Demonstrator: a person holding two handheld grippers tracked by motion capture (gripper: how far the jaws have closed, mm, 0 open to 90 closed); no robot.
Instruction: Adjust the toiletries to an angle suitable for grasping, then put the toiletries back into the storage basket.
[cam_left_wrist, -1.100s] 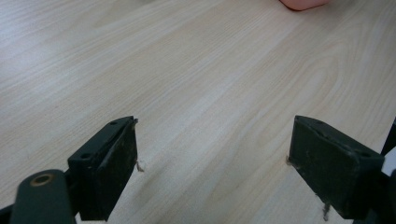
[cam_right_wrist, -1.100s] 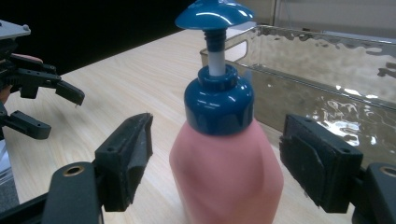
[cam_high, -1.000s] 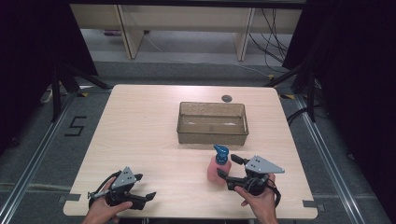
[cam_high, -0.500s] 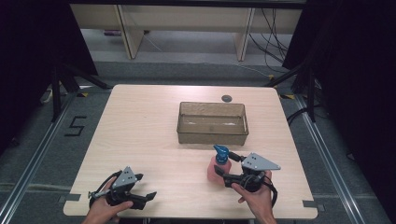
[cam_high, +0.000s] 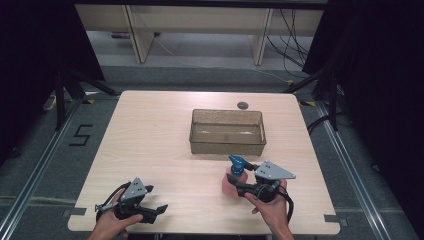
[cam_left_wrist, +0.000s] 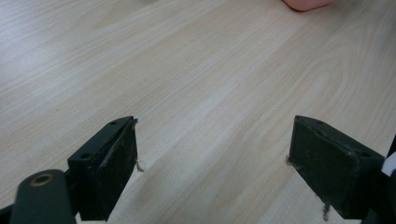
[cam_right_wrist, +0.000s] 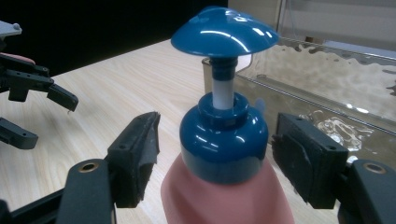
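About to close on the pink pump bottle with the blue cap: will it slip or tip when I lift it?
The pink plastic pump bottle narrows upward under its glossy blue cap, so the pads may slide up. It stands tall on a small base, so a one-sided push would probably tip it. The right gripper, whose jaws have just been closing, brackets the collar without touching; squeeze evenly.

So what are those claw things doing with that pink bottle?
A person holds a hand-held gripper in each hand at a wooden table. The right hand-held gripper has its jaws on either side of the pink bottle's blue pump top. They have just been closing in but are not squeezing it yet. The left hand-held gripper waits open over bare table. A clear bin sits just behind the bottle.
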